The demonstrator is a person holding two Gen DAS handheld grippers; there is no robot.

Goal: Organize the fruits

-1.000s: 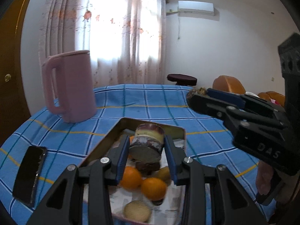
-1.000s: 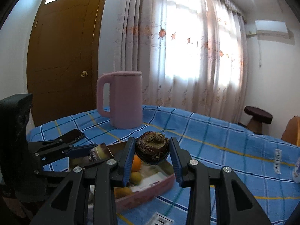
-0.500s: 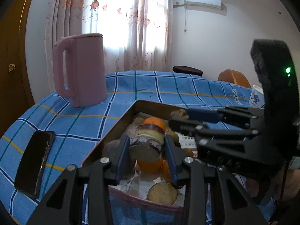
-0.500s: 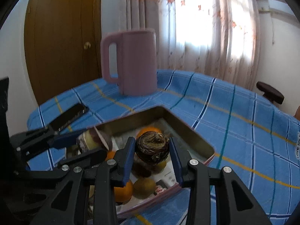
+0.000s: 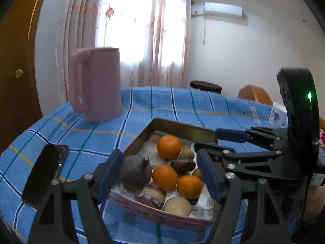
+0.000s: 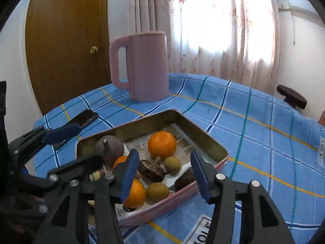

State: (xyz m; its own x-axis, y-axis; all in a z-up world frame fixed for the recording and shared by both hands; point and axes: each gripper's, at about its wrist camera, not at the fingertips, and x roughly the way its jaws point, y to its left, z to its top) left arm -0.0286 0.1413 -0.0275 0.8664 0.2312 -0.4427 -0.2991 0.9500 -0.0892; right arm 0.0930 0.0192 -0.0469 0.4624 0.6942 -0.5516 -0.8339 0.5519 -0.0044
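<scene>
Left gripper (image 5: 160, 177) fingers spread, released, over tin (image 5: 172, 216); right gripper (image 6: 163, 171) likewise, oranges (image 6: 161, 144) beyond fingertips

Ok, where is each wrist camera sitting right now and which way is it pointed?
Left wrist: sits behind the left tongs, looking down across the tin tray toward the pink jug; own open fingers show, with the right tongs entering from the right.
Right wrist: sits behind the right tongs, over the tray's near corner; own open fingers show, left tongs at left.
Shared: tray, oranges, jug, phone, blue checked cloth.
</scene>
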